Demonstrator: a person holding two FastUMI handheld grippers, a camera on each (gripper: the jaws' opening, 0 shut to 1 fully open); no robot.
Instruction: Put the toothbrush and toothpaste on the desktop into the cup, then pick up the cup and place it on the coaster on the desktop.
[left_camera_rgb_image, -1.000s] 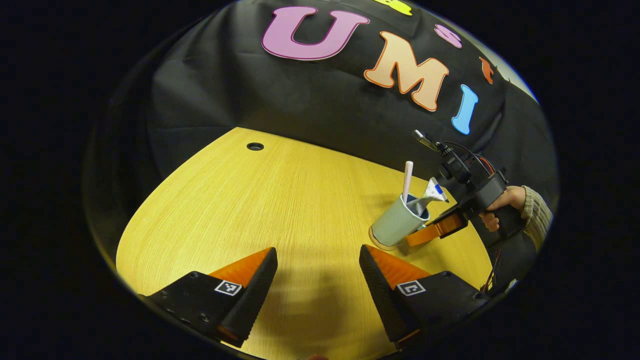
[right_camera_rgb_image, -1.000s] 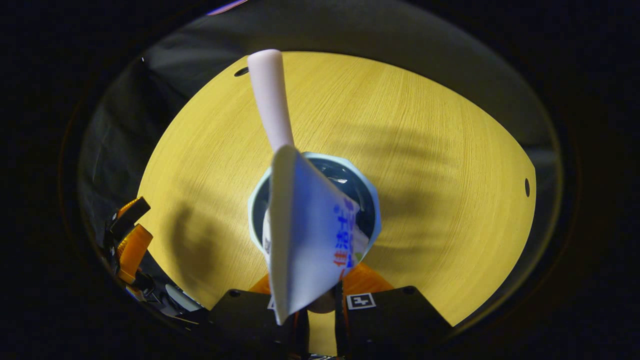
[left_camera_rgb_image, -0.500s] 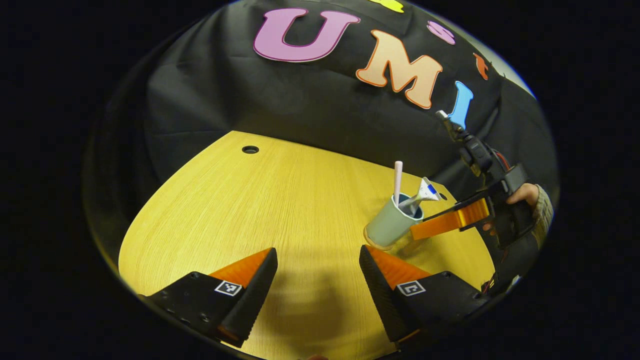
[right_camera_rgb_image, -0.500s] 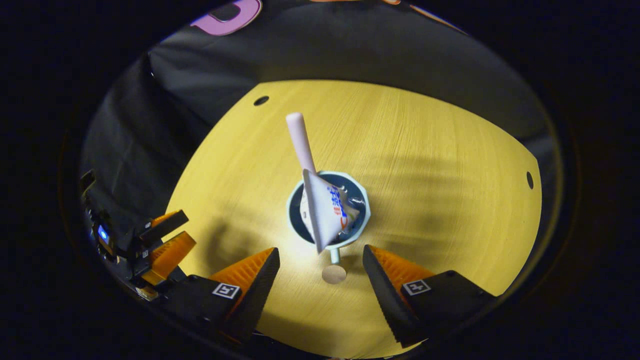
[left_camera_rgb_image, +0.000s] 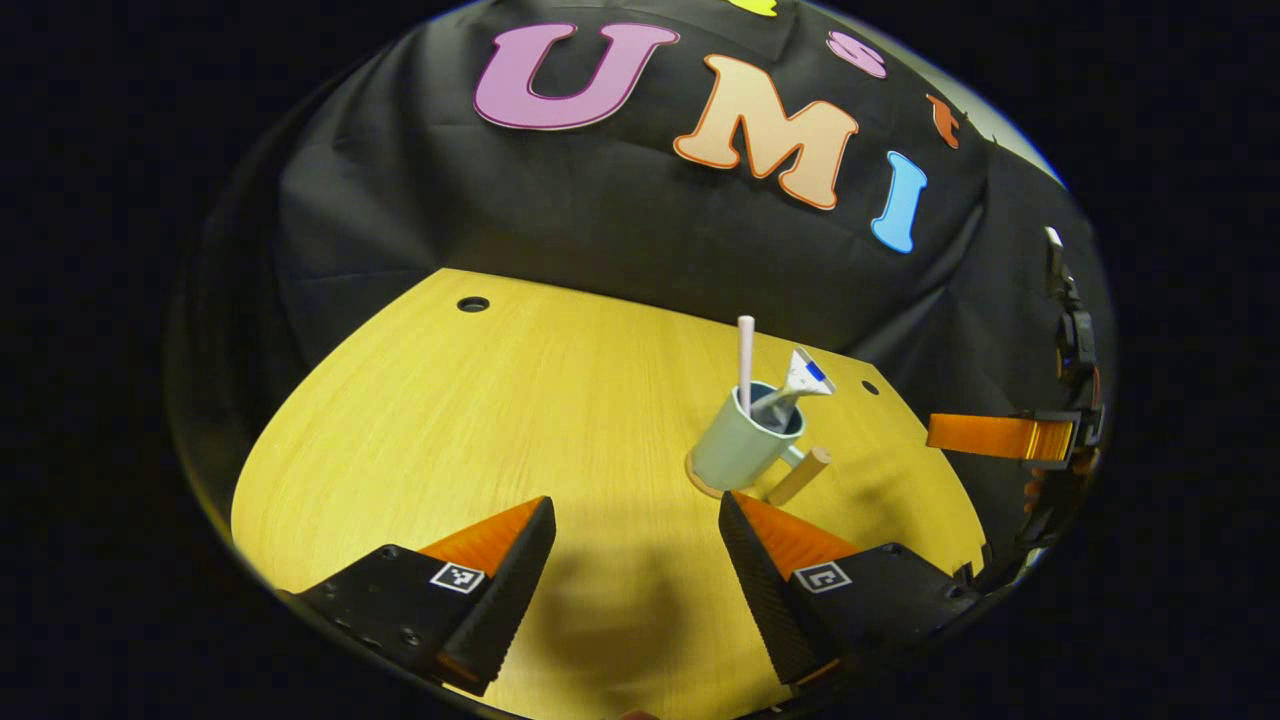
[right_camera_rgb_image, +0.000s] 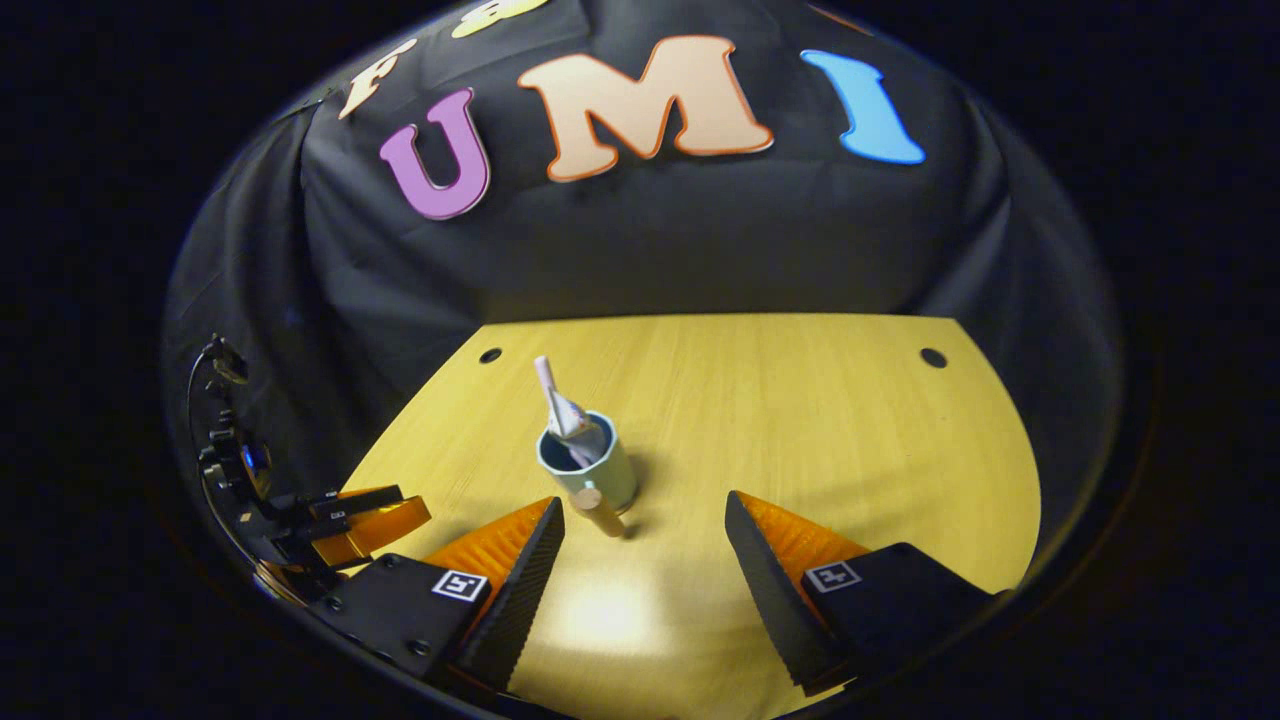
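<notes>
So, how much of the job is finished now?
Apparently all. The pink toothbrush and white toothpaste tube stand in the pale green cup, which sits on the round tan coaster. Left gripper and right gripper hold nothing, jaws open. Nothing visibly remains.

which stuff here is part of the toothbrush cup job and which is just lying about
Part of the job:
cup
toothbrush, in the cup
toothpaste, in the cup
coaster, under the cup

Just there:
desktop
cable holes in the desktop
booth wall
</notes>
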